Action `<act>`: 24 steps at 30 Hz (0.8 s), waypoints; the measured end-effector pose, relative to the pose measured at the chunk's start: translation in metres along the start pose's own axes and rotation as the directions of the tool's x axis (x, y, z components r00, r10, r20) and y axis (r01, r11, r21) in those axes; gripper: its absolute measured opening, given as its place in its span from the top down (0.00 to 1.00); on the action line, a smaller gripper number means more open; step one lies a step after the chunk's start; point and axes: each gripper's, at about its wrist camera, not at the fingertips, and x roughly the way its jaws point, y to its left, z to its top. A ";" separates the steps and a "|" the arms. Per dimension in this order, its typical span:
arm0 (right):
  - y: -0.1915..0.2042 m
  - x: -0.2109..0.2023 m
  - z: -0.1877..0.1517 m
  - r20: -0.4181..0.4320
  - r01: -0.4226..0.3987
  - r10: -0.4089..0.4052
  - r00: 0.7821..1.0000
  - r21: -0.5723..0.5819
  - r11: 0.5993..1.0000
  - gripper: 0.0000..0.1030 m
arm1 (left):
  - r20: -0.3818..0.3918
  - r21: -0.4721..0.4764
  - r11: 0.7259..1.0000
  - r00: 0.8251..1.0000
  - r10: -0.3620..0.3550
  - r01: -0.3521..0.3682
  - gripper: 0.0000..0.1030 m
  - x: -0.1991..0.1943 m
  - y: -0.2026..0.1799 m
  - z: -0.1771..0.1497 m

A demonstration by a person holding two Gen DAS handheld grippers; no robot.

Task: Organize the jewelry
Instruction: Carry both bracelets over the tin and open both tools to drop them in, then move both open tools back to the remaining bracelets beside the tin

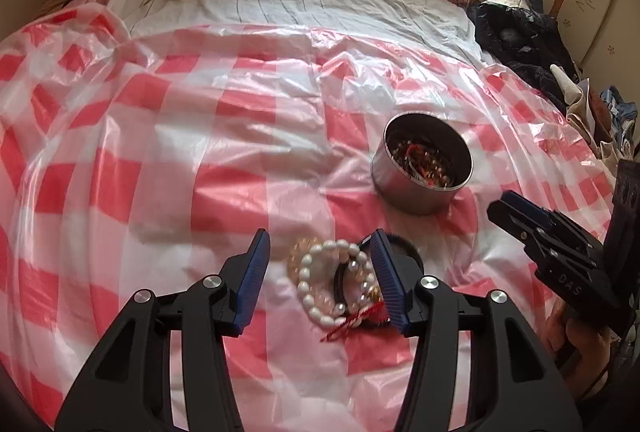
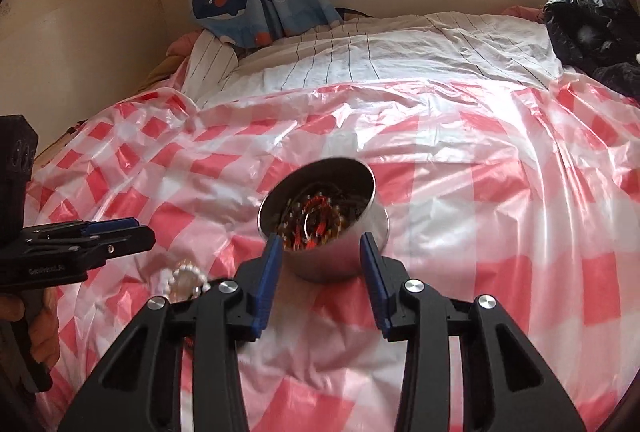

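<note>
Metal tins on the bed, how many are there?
1. The round metal tin stands open on the red-checked plastic sheet, with jewelry inside, just ahead of the right gripper. Others may be hidden in the clutter at the bed's edge.

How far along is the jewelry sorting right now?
Partly done: the metal tin already holds beaded pieces. In hand: nothing yet; the left tool is open around a pile of bracelets on the checked sheet. The right tool is open by the tin. Left: that pile.
</note>
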 end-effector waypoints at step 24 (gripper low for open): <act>0.056 -0.003 -0.078 -0.056 -0.059 0.053 0.997 -0.113 0.992 0.42 | 0.151 -0.187 0.981 0.985 0.089 -0.060 0.26 0.006 0.020 -0.095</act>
